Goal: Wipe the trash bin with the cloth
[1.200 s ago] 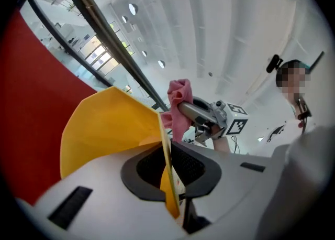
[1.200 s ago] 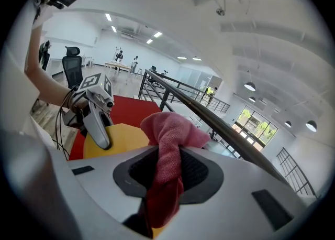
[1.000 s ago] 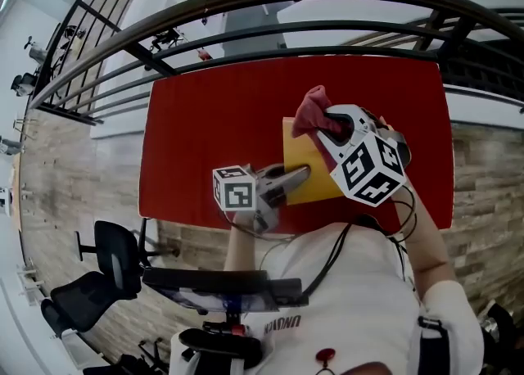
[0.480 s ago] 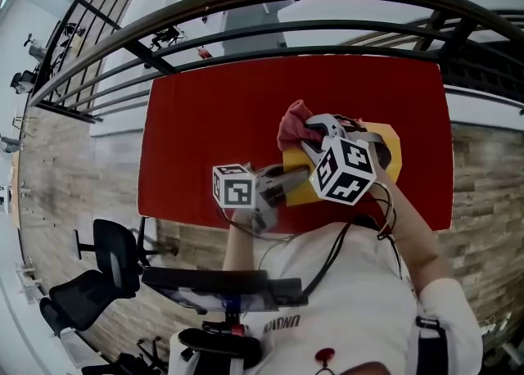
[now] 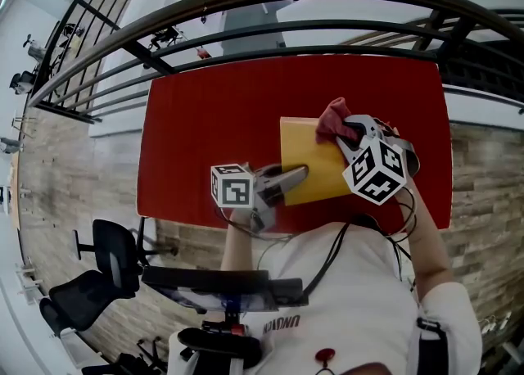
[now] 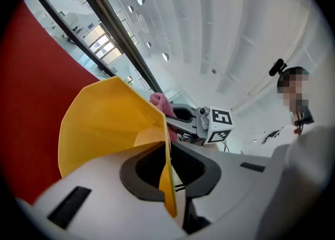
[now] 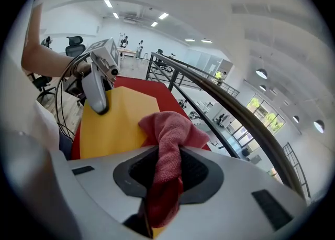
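The left hand-held gripper has its jaws drawn narrow, pinched on the thin wall of the yellow trash bin. The wall's edge runs straight down between its pads, and the rest of the bin spreads out ahead of it and to its left. The bin lies on the red counter, which stretches beyond and to the left of this gripper. The right hand-held gripper is clamped on a pink-red cloth. The cloth is bunched between its jaws, spilling forward out of them and hanging below. The bin's yellow surface lies just ahead of this gripper and to its left, with the cloth at the bin's edge. Past both grippers, beyond the counter's far edge, runs a dark railing.
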Available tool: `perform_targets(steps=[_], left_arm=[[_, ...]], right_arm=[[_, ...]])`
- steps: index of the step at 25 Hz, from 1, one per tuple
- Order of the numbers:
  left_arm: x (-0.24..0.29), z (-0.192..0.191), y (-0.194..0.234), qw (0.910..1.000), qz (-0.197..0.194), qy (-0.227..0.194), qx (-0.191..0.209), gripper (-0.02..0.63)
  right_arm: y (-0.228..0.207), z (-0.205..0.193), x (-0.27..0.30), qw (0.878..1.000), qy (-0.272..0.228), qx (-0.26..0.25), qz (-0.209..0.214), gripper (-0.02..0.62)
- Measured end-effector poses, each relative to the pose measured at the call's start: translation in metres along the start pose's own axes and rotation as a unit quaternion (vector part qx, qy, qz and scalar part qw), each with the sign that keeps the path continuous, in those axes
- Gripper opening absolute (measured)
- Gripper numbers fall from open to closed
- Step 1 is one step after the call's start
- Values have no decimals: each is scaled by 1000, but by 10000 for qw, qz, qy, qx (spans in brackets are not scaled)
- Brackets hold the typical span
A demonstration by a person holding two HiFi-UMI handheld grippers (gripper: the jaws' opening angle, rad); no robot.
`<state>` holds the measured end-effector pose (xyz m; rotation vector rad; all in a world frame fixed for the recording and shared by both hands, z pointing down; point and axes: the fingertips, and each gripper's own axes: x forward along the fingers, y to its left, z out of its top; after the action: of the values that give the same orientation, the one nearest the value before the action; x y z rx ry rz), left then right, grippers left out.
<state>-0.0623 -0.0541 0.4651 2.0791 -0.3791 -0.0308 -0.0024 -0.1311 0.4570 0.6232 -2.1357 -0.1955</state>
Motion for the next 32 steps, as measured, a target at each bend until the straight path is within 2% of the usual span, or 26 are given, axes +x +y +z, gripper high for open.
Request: perform_targets(steps=[4,8,12,14,16,22,27,29,32], left_arm=[[-2,2,-1,9999,119,47,50,28],[-9,12,1,9978,503,-2,436,34],[-30,33,6,9940,862,-467,488,50],[-43,48,9,9899,1068,-775,510,90],[-52,60,8,9868,1211,-908,582,123],[-47,82,10,9730,2049,-517,924,143],[-22,75,28,9579,2728,39,892,143],[-21,69,32,9563,2807,139,813,143],[-22,62,31,9612,2674,81,672,143]], right_arm=[[-15,-37,-15,9988,217,327,-296,100],[-24,-68,-28,9963,343,567,-550,100],[-23,-73,-35,9955,176,632,-677,100],[-22,-72,-36,9953,117,646,-711,100],[-22,-71,-38,9949,71,685,-731,100],[-14,-67,-41,9947,17,648,-803,100],[-14,-70,-44,9944,-52,671,-815,100],[-12,-70,-46,9946,-65,658,-795,100],[-6,-71,-49,9953,-39,621,-741,100]])
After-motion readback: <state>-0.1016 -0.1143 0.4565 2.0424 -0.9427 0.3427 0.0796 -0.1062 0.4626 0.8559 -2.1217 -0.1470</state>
